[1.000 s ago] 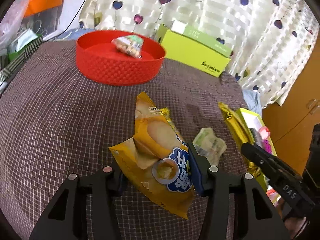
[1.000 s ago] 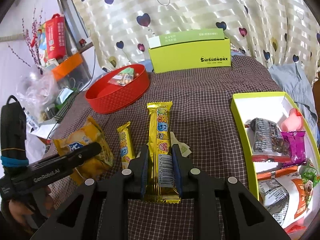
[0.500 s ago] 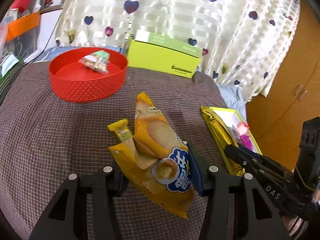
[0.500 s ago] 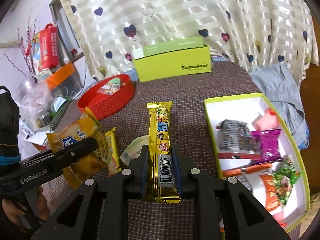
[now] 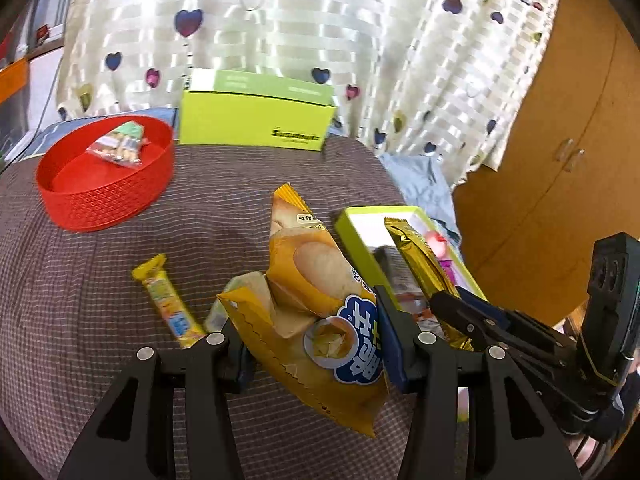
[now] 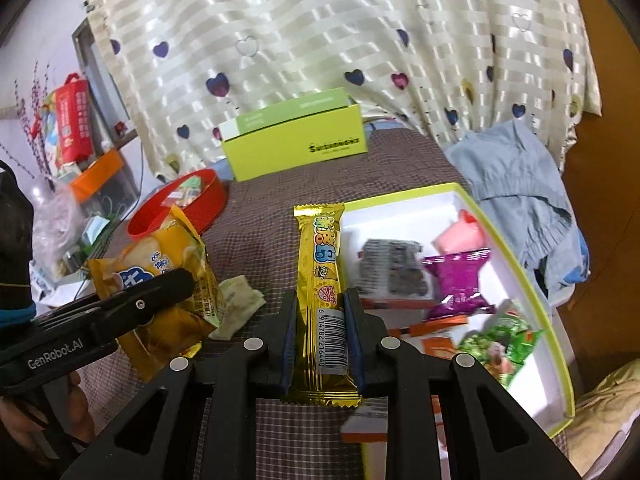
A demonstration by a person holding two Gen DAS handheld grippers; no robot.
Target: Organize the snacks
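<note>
My left gripper (image 5: 310, 344) is shut on a puffy yellow snack bag (image 5: 316, 300), lifted above the checked tablecloth; the same yellow bag (image 6: 160, 276) shows at the left of the right wrist view. My right gripper (image 6: 322, 320) is shut on a long gold snack bar (image 6: 322, 280), held up beside the left wall of the lime-green open box (image 6: 532, 292). In the left wrist view the gold bar (image 5: 420, 264) hangs over the green box (image 5: 360, 220). The box holds several packets, among them a purple one (image 6: 456, 280) and a black one (image 6: 394, 268).
A red round basket (image 5: 104, 196) with one clear packet stands at the back left. A closed lime-green carton (image 5: 256, 120) sits at the back by the heart curtain. A small yellow bar (image 5: 168, 300) and a pale green wrapper (image 6: 240, 304) lie on the cloth. A wooden cabinet (image 5: 560, 160) stands right.
Both grippers have carried their snacks to the right, toward the open green box. The small yellow bar on the cloth has come into the left wrist view.
</note>
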